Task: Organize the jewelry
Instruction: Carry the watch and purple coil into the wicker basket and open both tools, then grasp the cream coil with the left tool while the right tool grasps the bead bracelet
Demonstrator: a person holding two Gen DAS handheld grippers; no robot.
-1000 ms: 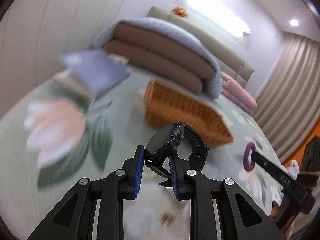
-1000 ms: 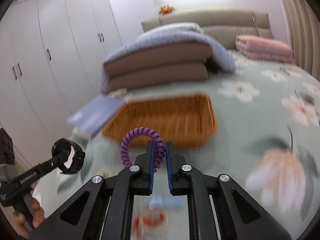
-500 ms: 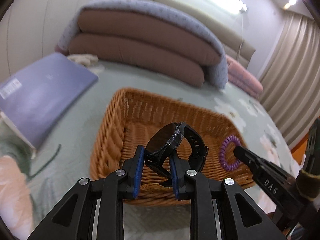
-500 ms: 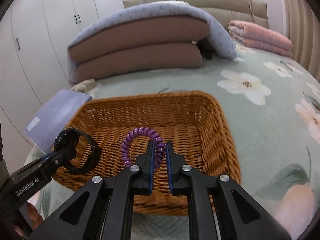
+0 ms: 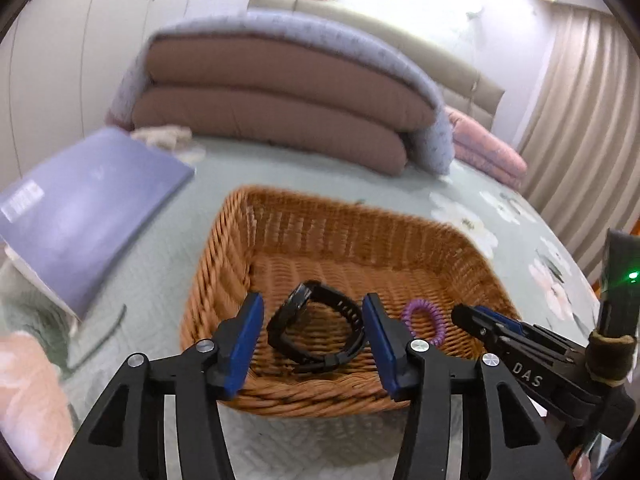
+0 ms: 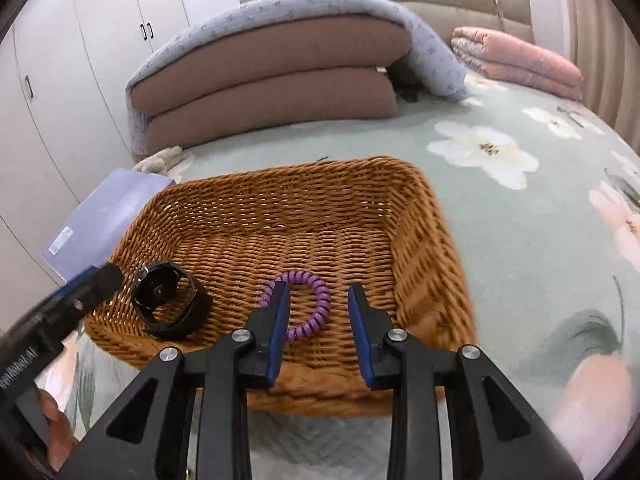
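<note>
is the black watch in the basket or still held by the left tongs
In the basket: the watch lies on the woven floor of the basket, and the left tongs are open around it.

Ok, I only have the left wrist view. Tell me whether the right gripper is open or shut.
Observer: Open. The right gripper has its fingers spread, and the purple coil lies loose on the weave beyond them.
Operator: Now describe the watch's dial.
Observer: The black watch sits near the basket's left wall, with its dial turned toward the right wrist camera.
Operator: Check the basket floor.
Observer: The wicker basket holds only those two pieces.
</note>
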